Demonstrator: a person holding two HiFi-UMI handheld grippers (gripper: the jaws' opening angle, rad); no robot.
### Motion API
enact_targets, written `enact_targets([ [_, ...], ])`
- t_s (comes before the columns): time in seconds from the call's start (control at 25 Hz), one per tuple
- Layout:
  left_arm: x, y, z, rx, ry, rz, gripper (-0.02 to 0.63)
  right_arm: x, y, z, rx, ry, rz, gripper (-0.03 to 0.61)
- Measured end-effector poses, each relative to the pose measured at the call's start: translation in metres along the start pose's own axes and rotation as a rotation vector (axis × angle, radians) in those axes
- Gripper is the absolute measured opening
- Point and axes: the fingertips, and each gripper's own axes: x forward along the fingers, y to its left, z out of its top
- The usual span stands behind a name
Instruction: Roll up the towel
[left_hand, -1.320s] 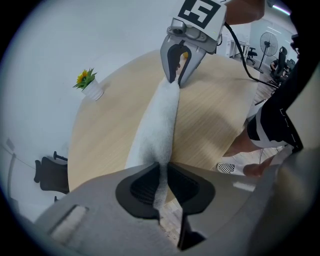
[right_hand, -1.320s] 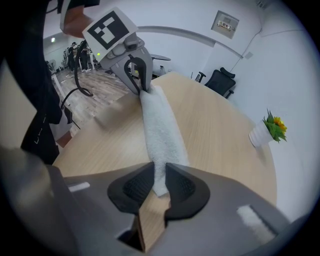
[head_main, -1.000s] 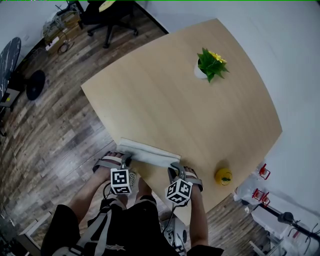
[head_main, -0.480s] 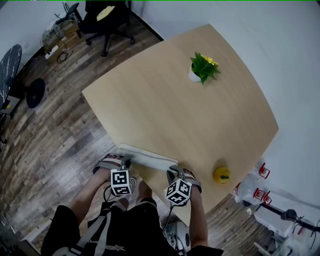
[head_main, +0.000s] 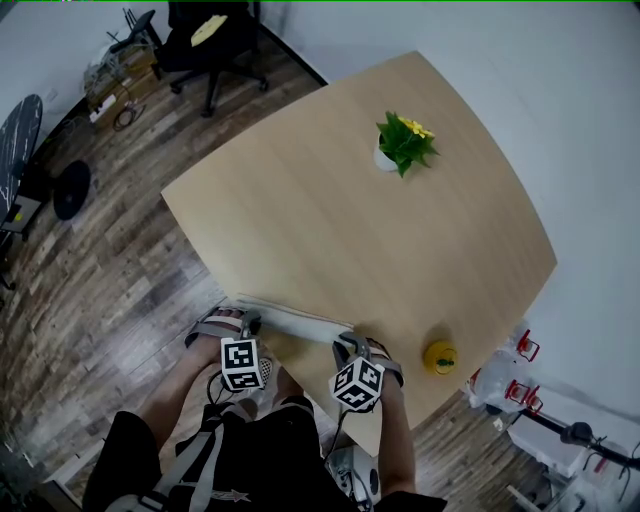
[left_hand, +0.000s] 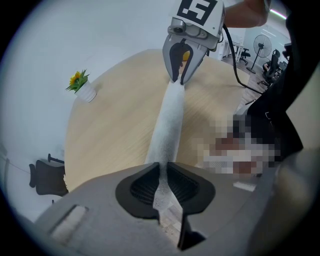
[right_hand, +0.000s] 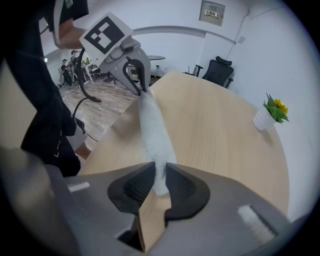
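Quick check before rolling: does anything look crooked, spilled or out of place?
Nothing stands out. The towel is held at its ends by the left gripper and right gripper at the near edge of the table; the potted plant stands upright.

fuzzy wht cloth towel (head_main: 295, 322), matt lt-wood tbl (head_main: 350, 220), worn plank floor (head_main: 120, 250)

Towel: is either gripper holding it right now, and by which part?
Both. The left gripper pinches the towel at its left end, the right gripper at its right end; it spans between them at the table's near edge.
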Motion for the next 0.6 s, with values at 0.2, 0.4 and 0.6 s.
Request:
enact_targets([
  [0.2,0.002,0.013,0.003,-0.008,0.001,0.004,0.064,0.001,-0.012,0.002,-0.001,-0.002,0.007,0.08],
  [0.4,0.008,0.022,0.004,-0.016,0.006,-0.001,0.064,0.005,-0.024,0.005,0.0,-0.005,0.019,0.08],
  [0.6,0.015,0.028,0.004,-0.025,0.011,-0.008,0.064,0.011,-0.032,0.005,-0.001,-0.004,0.036,0.08],
])
